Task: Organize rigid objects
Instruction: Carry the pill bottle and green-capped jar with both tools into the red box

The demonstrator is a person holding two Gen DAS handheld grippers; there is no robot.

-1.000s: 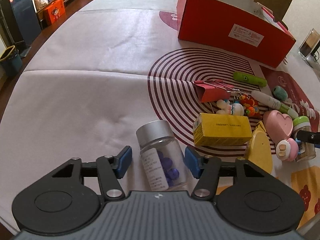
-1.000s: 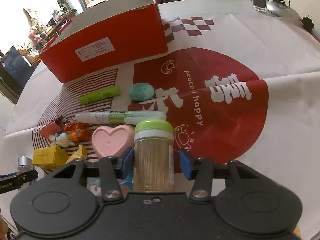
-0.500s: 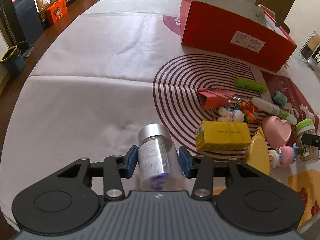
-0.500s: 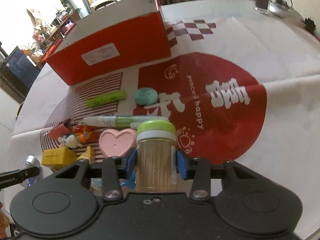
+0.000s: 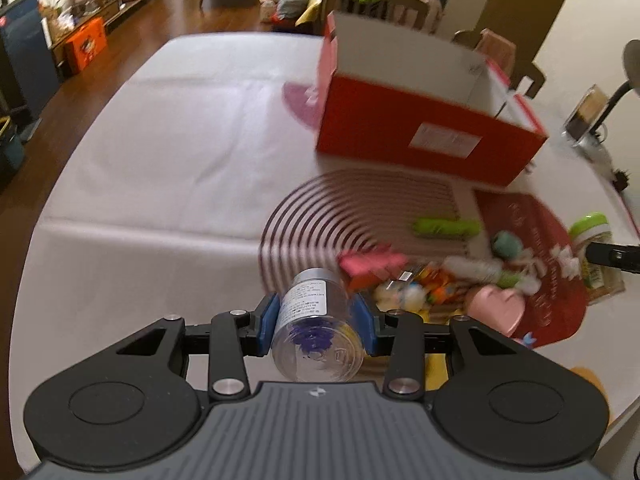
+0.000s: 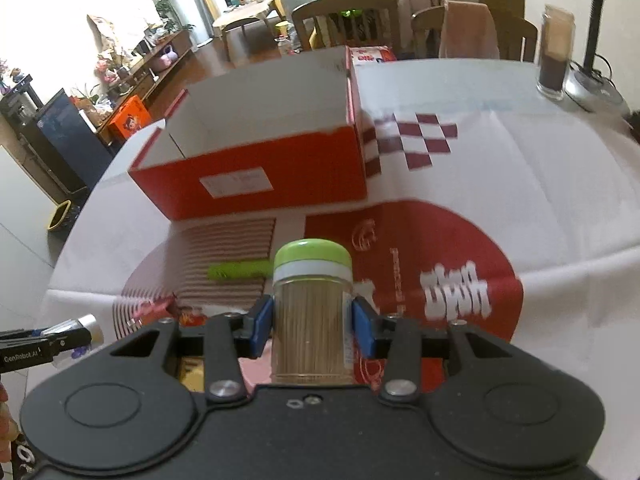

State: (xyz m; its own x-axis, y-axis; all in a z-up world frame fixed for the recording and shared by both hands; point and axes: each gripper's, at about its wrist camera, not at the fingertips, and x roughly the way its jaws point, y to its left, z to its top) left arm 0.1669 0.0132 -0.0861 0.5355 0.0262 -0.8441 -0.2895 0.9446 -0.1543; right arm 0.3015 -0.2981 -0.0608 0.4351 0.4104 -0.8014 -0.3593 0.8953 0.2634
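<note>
Table (image 6: 540,168) under a white cloth printed in red. Centre of the right wrist frame: open red cardboard box (image 6: 280,176); below it, a green marker (image 6: 240,270); upper right, a glass jar (image 6: 556,56).

The open box (image 6: 280,176) is red outside and white inside, with a white label. The tablecloth (image 6: 500,184) is white, printed with maroon concentric rings, a red disc and a maroon checker patch. The toothpick jar (image 6: 312,320) has a lime-green lid; the clear bottle (image 5: 316,320) has a silver cap and purple contents.
</note>
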